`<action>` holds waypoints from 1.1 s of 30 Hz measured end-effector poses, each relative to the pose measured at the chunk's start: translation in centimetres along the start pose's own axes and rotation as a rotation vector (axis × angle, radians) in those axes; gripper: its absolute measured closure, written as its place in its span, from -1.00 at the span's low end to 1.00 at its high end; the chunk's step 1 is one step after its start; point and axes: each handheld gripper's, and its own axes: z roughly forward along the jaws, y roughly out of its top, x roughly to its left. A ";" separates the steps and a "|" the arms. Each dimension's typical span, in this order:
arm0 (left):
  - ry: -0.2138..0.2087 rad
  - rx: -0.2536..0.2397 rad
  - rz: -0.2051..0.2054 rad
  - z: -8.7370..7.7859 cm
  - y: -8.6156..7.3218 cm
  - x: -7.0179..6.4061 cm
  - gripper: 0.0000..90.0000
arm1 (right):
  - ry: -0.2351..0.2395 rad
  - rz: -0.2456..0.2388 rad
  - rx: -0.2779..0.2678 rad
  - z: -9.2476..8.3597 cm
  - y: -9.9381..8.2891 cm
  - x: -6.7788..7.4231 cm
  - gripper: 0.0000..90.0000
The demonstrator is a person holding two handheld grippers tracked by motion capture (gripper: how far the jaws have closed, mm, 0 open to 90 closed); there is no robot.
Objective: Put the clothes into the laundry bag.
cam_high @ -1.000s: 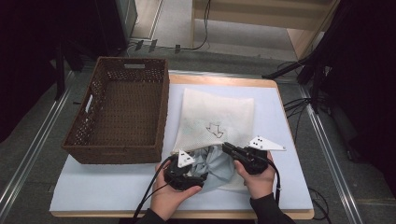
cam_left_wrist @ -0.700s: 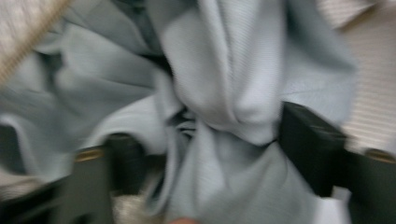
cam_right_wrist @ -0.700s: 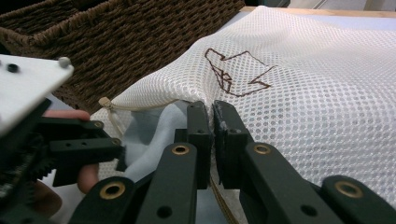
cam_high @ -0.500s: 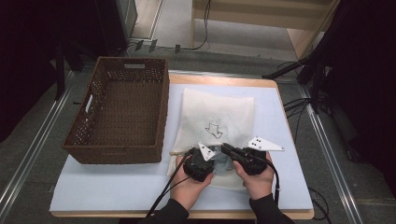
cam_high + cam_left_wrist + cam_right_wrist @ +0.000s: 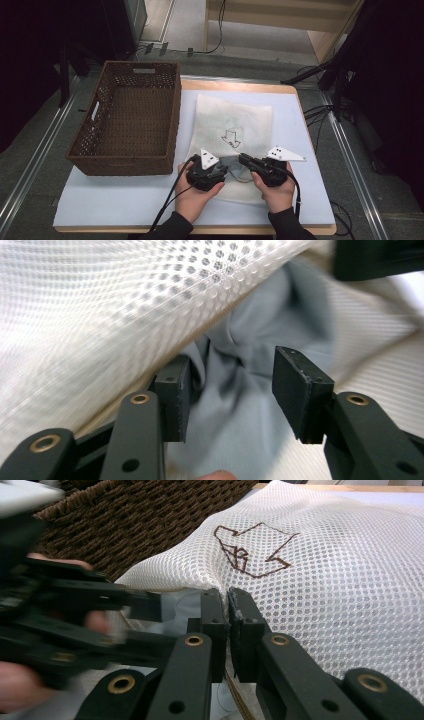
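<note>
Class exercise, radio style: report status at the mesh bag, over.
Right gripper shut on mesh bag edge. Left gripper just reopening, grey cloth between its jaws at the bag mouth, pads apart. Wicker basket close on the left.

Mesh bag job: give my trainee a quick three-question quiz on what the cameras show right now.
1. True or false: the right claw is shut on the edge of the mesh bag.
2. What lies between the jaws of the left claw? A) grey cloth B) a basket handle C) nothing
3. On which side of the bag, in the high view, does the basket stand?

Key
1. True: its jaws pinch the bag's edge.
2. A: the grey cloth sits between jaws that have just been opening, and the pads stand apart from it.
3. Left, with nothing in it.
</note>
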 end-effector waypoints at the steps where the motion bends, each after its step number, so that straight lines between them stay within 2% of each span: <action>1: -0.017 -0.012 -0.006 -0.7 -0.2 0.3 0.12 | -0.001 -0.001 0.000 0.0 0.0 0.0 0.93; 4: -0.033 -0.003 -0.014 -2.2 -0.9 0.8 0.11 | -0.004 -0.003 -0.004 0.0 0.1 0.0 0.93; 7: -0.063 0.070 -0.001 -2.0 -2.0 0.7 0.14 | -0.006 0.000 -0.002 0.0 0.1 -0.1 0.93; 8: -0.062 0.087 0.003 -1.8 -2.2 0.5 0.15 | -0.008 -0.002 0.000 0.1 0.1 -0.1 0.93; 9: -0.031 0.118 0.012 -1.0 -2.6 0.2 0.20 | -0.010 -0.002 0.001 0.1 0.1 -0.1 0.93; 11: -0.013 0.144 0.008 -0.2 -2.7 0.0 0.28 | -0.012 -0.005 0.006 0.2 0.0 0.1 0.93; 13: 0.013 0.140 0.004 0.5 -2.7 -0.3 0.37 | -0.012 -0.007 0.008 0.2 0.0 0.1 0.93; 16: 0.056 0.160 0.001 1.1 -1.9 -0.6 0.66 | -0.010 -0.004 0.008 0.2 -0.1 0.1 0.93; 19: 0.053 0.176 -0.007 2.0 -0.9 -0.8 0.86 | -0.010 -0.006 0.015 0.3 -0.3 0.1 0.93; 23: 0.017 0.145 -0.020 3.2 0.1 -1.1 0.90 | -0.008 -0.004 0.020 0.5 -0.5 0.1 0.93; 26: 0.036 0.132 -0.026 4.2 0.8 -1.0 0.91 | -0.011 -0.006 0.037 0.8 -0.8 0.1 0.93; 29: 0.115 0.093 -0.001 5.2 1.0 -0.8 0.93 | -0.010 -0.007 0.047 1.0 -0.9 0.1 0.93; 31: 0.170 0.081 -0.013 5.8 0.9 -0.5 0.93 | -0.010 -0.003 0.053 1.1 -1.0 0.2 0.93; 32: 0.217 0.075 -0.009 6.0 1.0 -0.6 0.93 | -0.009 -0.008 0.058 1.2 -1.1 0.1 0.93; 33: 0.242 0.071 -0.005 6.2 1.1 -0.7 0.93 | -0.010 -0.006 0.061 1.3 -1.2 0.1 0.93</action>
